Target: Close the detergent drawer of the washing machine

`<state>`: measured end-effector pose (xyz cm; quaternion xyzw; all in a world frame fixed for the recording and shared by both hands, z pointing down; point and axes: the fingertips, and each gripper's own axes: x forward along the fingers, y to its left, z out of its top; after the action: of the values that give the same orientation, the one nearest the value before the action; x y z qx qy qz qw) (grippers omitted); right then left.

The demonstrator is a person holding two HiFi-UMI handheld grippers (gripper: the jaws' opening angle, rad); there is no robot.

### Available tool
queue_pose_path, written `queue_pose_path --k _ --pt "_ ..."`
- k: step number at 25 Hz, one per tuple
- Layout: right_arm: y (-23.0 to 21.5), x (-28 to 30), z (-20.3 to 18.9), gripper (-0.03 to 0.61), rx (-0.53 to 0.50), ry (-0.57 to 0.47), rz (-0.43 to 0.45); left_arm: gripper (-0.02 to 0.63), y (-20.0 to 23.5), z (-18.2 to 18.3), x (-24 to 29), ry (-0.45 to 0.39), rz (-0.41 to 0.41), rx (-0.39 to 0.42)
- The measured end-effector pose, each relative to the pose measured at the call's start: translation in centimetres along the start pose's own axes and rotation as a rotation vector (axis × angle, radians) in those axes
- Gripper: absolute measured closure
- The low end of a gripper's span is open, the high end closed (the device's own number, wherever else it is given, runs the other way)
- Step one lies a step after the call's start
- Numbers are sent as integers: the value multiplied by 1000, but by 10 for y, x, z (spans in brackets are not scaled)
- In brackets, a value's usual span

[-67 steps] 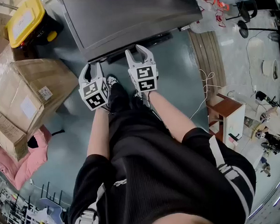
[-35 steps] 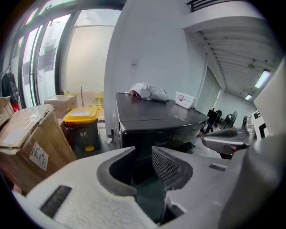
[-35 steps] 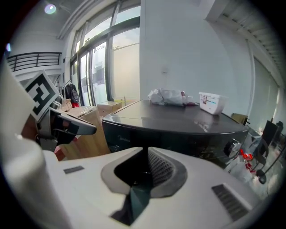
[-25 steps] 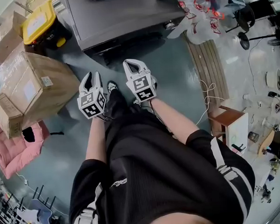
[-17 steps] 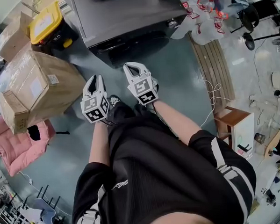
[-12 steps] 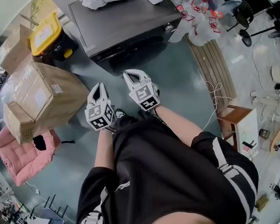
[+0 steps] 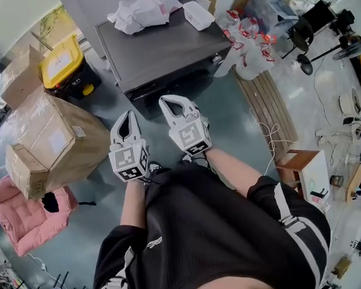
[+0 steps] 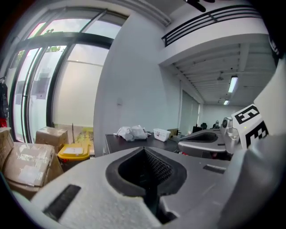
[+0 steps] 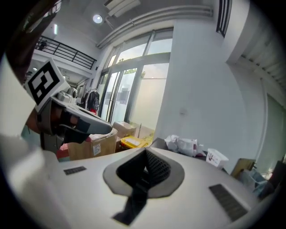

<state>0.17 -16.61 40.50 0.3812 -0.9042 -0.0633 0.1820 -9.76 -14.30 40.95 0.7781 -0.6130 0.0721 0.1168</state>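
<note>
The washing machine (image 7: 163, 48) is a dark grey box ahead of me on the floor, and its dark front (image 7: 168, 90) faces me. I cannot pick out the detergent drawer on that front. My left gripper (image 7: 128, 116) hangs in the air short of the front, shut, with nothing between its jaws. To its right, slightly nearer the machine, my right gripper (image 7: 170, 101) is also shut and empty. Neither touches the machine. In the left gripper view the left gripper (image 8: 144, 150) points level over the machine's top (image 8: 111, 141). The right gripper (image 9: 145, 153) does the same.
A crumpled white bundle (image 7: 138, 10) and a small white box (image 7: 198, 14) lie on the machine. Cardboard boxes (image 7: 50, 141), a yellow-lidded bin (image 7: 61, 59) and a pink cushion (image 7: 21, 206) stand left. Plastic bags (image 7: 248, 47), a wooden pallet (image 7: 269, 100) and a small cabinet (image 7: 302, 171) are right.
Both grippers have risen and drawn back from the machine's front. The left jaws have closed. The machine's top with the white bundle has come into the head view.
</note>
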Motion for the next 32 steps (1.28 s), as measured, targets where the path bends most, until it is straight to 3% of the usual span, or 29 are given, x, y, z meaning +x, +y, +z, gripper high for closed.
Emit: queue_pose_path --k 8,12,22,32 --pt "-32 -8 71 574 -5 -138 -67 606 23 85 -13 -166 10 60" --pt "-49 -15 92 574 12 -176 -113 606 26 111 -12 -202 -4 107" --pt "-66 -22 100 574 67 -206 -165 607 8 111 6 -195 -59 109" --pt "-75 -32 95 574 61 -203 -184 607 -1 106 8 -189 -60 96"
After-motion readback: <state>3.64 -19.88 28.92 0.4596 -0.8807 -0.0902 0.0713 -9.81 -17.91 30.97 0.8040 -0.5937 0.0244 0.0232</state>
